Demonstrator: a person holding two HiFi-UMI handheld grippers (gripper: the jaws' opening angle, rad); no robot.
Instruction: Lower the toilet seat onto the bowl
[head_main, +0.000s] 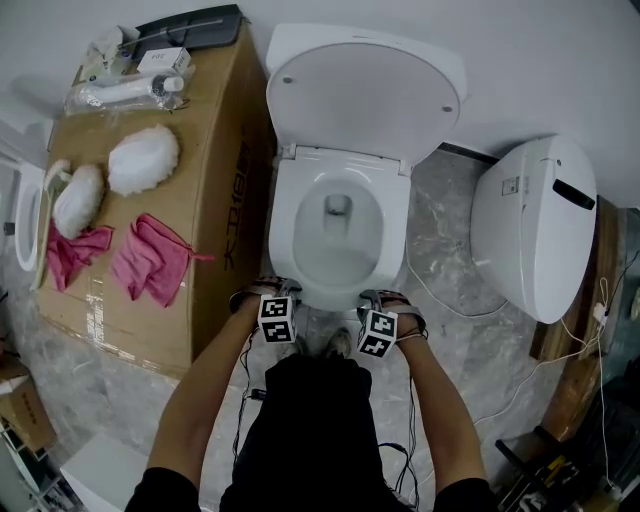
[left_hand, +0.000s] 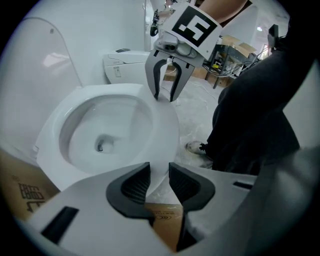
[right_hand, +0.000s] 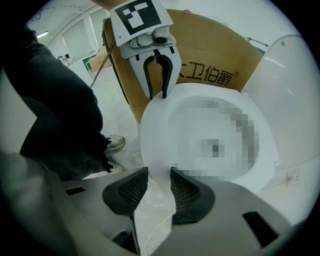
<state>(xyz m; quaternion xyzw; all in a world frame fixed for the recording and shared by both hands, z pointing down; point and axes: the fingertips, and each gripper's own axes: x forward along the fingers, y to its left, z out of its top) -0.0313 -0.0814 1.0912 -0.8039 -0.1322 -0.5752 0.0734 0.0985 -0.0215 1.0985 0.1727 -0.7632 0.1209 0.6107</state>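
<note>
The toilet's lid stands raised against the wall. The toilet seat lies flat on the bowl. A cardboard box stands close along the bowl's left side. To the right, a strip of marble floor lies bare before a second toilet. The left gripper and right gripper meet at the seat's front edge. Both have their jaws apart, with the rim showing between the pads.
</note>
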